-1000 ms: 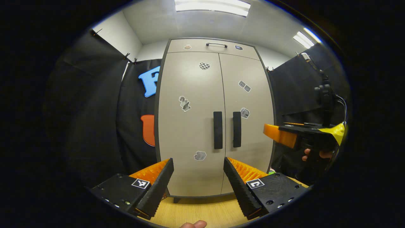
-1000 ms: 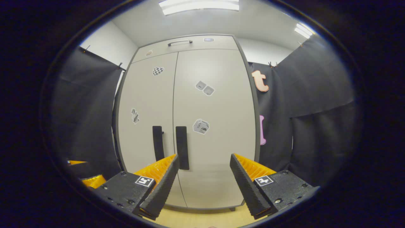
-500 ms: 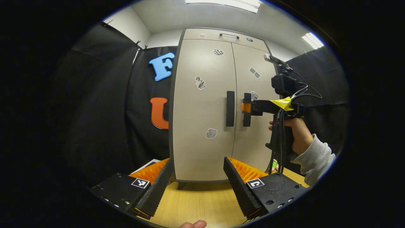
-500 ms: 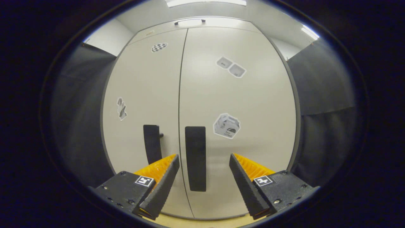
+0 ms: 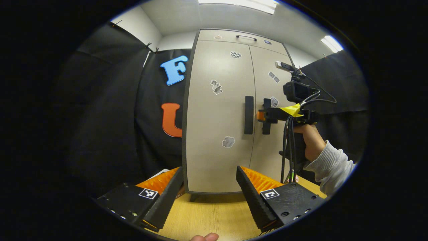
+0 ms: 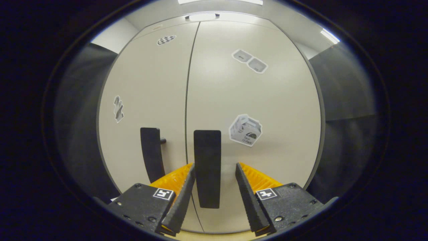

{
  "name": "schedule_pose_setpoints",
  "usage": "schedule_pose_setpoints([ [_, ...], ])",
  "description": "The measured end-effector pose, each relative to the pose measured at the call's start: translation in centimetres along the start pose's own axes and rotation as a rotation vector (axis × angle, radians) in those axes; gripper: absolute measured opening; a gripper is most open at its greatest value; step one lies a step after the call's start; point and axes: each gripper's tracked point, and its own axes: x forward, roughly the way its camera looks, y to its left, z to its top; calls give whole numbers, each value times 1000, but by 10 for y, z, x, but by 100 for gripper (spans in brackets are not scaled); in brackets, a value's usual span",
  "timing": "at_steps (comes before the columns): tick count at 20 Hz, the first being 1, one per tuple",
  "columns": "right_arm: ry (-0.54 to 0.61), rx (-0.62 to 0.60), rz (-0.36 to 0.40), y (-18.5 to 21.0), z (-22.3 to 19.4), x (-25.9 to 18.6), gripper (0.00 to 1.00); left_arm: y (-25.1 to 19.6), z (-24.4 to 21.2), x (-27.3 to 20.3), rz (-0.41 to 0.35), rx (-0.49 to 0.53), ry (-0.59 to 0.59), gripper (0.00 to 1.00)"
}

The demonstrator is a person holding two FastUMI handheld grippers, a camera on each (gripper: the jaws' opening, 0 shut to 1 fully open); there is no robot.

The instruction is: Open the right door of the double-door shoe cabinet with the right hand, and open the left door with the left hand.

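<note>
Black right door handle (image 6: pixel 207 167) stands mid-frame between the open right claw's (image 6: pixel 212 197) fingers, seemingly untouched; left claw (image 5: pixel 210 195) gapes low.

No text can be read. The box sticker (image 6: pixel 245 130) on the right door (image 6: pixel 274 100) carries small print, too blurred to make out. Square coded markers (image 6: pixel 163 193) sit on the left gripper (image 5: pixel 210 170) and right gripper (image 6: pixel 214 169).

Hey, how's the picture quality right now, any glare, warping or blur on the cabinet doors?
Left gripper view: sharp, ceiling lights blown out, a soft sheen on the left door, cabinet edges bowed by the fisheye. Right gripper view: the doors bulge strongly, the right door has a bright patch near its top, and the right handle stays crisp between the right claw fingers.
</note>
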Motion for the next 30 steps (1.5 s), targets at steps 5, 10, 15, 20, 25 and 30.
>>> schedule_pose_setpoints([
  [5, 1, 6, 44, 11, 0, 0, 51, -5, -2, 4, -17, -8, 9, 95],
  [10, -27, 23, 50, 11, 2, 0, 15, 1, 0, 3, 1, -7, -2, 95],
  [15, -26, 8, 52, 11, 0, -1, 8, 3, 2, 2, 7, -1, -7, 95],
  [20, -27, 2, 100, 12, 0, -18, 8, -1, 1, -2, 4, 0, -5, 95],
  [25, -13, 24, 166, 0, -2, -59, 9, -15, 5, -10, -7, 18, -14, 95],
  [30, -26, 23, 164, -23, -2, -102, 8, -27, 5, -14, -23, 24, -18, 95],
])
